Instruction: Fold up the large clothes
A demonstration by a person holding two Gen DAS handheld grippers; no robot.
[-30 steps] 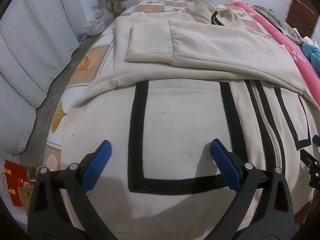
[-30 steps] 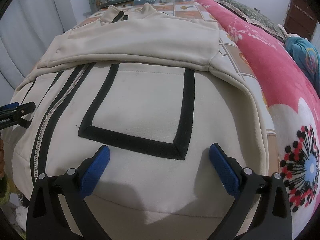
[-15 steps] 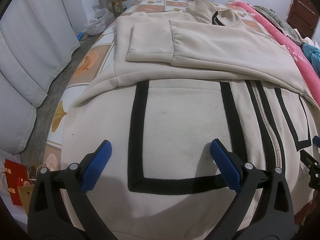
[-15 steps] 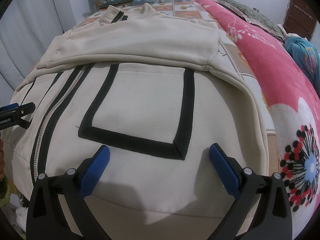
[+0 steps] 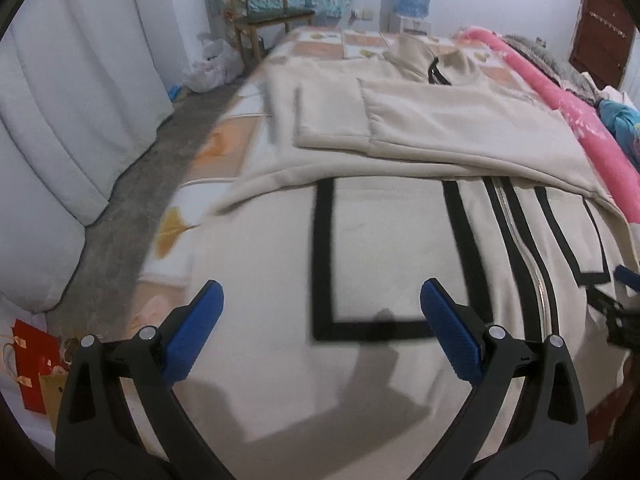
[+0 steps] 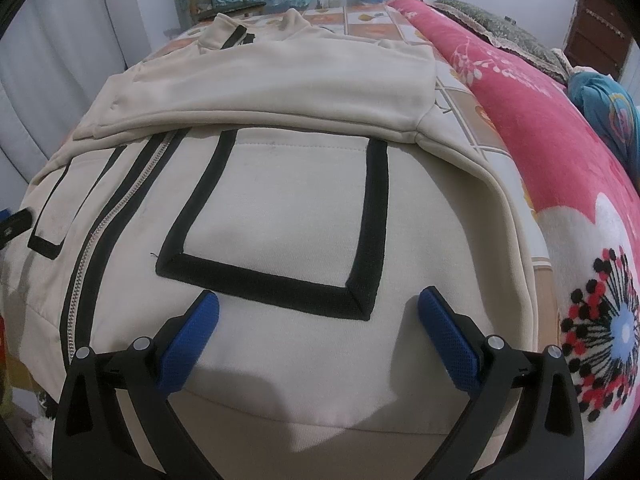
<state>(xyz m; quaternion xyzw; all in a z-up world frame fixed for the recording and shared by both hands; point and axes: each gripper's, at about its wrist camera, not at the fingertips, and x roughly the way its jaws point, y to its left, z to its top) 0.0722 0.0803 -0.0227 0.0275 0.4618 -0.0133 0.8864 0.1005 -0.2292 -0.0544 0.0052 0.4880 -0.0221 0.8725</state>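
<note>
Hovering wide open over the hem, the left gripper (image 5: 320, 312) and right gripper (image 6: 318, 320) face the cream jacket (image 6: 280, 208) spread on the bed (image 5: 360, 40), sleeves already folded; next, I reckon, pinch the hem and fold upward.

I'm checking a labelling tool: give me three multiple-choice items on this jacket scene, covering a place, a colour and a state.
1. Where do the sleeves lie? A across the chest B hanging off the bed C under the blanket
2. What colour is the pocket trim? A red B black C blue
3. How do the left gripper and right gripper stand? A both shut on cloth B one shut C both open

A: sleeves folded over the cream jacket.
B: black bands frame the pockets.
C: fingers spread, nothing between them.
</note>
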